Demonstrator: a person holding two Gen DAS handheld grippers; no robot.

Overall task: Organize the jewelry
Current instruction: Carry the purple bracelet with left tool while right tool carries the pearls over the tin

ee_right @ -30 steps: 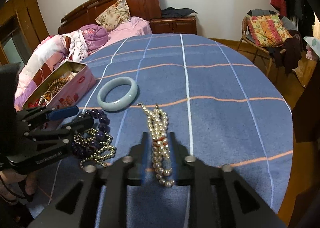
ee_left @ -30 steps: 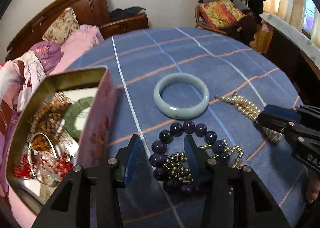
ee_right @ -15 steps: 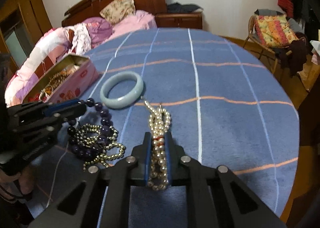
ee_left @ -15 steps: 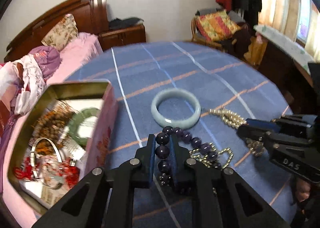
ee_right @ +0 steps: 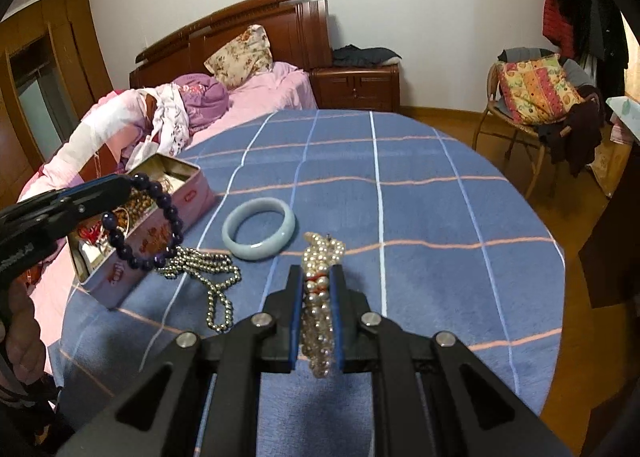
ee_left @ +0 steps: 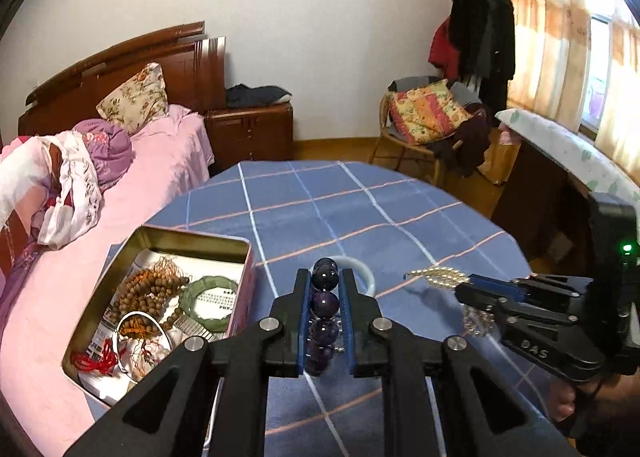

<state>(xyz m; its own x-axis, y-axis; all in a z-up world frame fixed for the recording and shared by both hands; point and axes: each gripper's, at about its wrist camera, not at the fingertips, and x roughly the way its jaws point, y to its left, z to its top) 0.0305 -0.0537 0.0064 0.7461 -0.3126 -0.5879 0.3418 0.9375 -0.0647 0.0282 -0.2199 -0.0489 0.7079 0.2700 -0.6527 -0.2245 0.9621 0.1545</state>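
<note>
**Caller:** Left side, what have you got?

**Me:** My left gripper has clamped on the purple bead bracelet, jaws pinching it, and it hangs clear of the blue cloth. The open tin sits at nine o'clock from it.

**Caller:** And the right?

**Me:** My right gripper is squeezed on the pearl strand. The jade bangle lies at eleven o'clock from it, the metal bead chain at nine, both on the cloth.

1. White wall at twelve o'clock.
2. Wooden bed with a pink sheet, ten o'clock.
3. Nightstand beside it.
4. Wicker chair, two o'clock.
5. Sunlit curtains, two o'clock.
</note>
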